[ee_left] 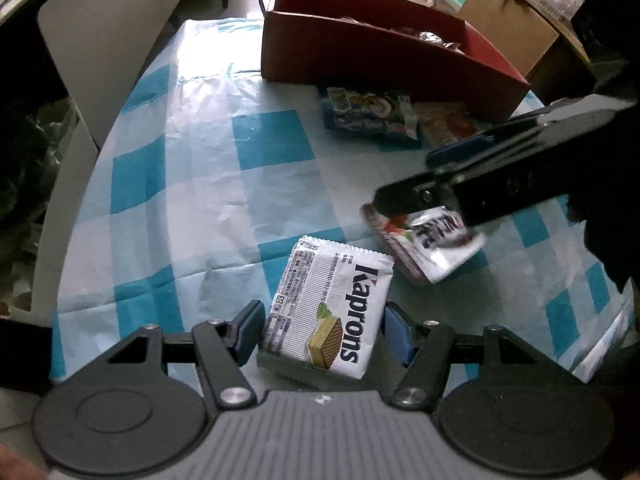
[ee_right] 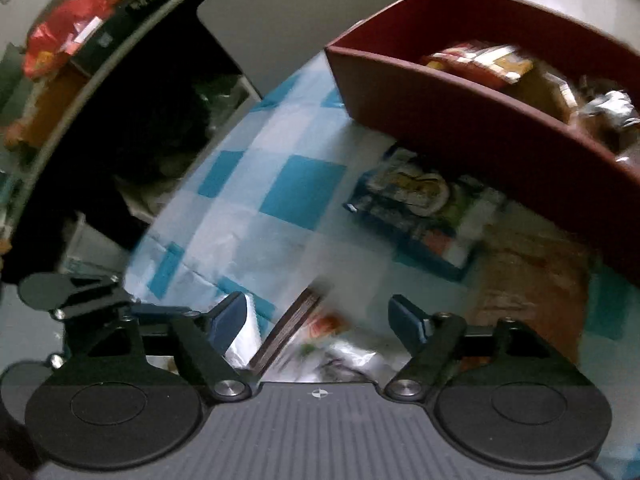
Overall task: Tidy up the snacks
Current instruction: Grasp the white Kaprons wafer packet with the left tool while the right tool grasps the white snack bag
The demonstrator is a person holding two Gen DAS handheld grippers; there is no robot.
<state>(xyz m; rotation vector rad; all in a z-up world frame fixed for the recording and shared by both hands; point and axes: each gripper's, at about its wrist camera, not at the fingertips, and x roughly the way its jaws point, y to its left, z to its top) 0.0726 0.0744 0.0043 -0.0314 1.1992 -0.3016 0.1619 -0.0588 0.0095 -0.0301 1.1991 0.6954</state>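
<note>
Clearly the left gripper (ee_left: 320, 332) pinches the Kaprons wafer pack (ee_left: 326, 312) only near its lower end, so it could swing loose, while the right gripper (ee_right: 318, 320), spread, straddles a silver snack packet (ee_right: 320, 344) unheld.

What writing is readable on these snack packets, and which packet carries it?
"Kaprons": large dark letters on the white wafer packet between the left tongs.
Small print on that packet's left side: too small to read.
Dark letters on the silvery packet under the right tongs: crumpled, unreadable.
Blue packet by the red box: print blurred.
</note>
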